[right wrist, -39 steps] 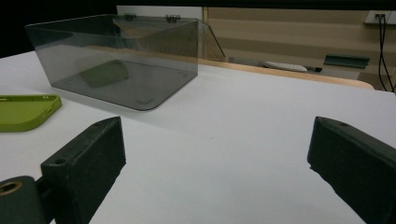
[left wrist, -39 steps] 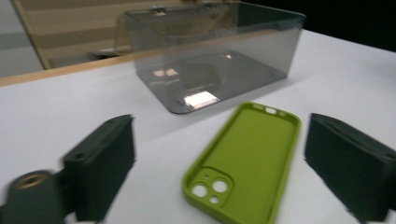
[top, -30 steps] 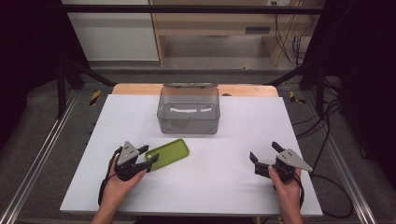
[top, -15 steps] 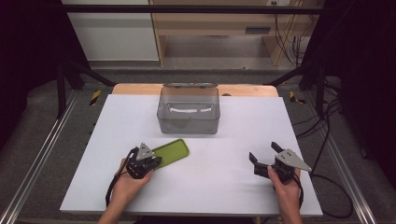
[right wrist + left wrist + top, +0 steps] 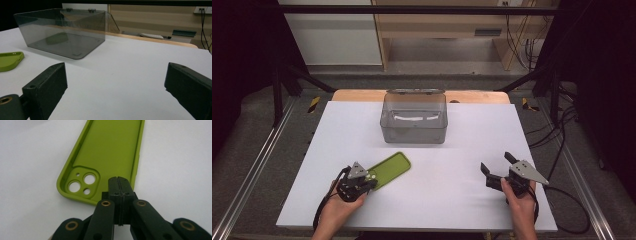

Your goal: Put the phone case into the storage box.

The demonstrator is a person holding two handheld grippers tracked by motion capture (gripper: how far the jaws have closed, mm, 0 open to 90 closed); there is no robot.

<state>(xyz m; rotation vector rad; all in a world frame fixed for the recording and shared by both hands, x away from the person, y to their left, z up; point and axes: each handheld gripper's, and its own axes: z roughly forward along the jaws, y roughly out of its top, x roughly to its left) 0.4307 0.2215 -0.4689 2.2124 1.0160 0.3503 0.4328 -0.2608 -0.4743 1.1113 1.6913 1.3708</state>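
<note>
While right tongs [image 5: 497,170] gape, left tongs [image 5: 119,185] seemingly pinch phone case [image 5: 110,152] rim.

Your white rectangular worktop [image 5: 462,165] carries two things: a smoky transparent plastic box [image 5: 414,117] standing near the middle of its far edge, and a flat lime-green silicone phone case [image 5: 388,170] lying toward its near left corner, hollow side up.

1. The left gripper [image 5: 364,181] sat low at the near left, held in the person's left hand [image 5: 343,202]; its fingers [image 5: 113,188] had just closed and pressed flat together.
2. The right gripper [image 5: 498,168] rested at the near right in the right hand [image 5: 518,200], its fingers [image 5: 47,85] spread wide apart.
</note>
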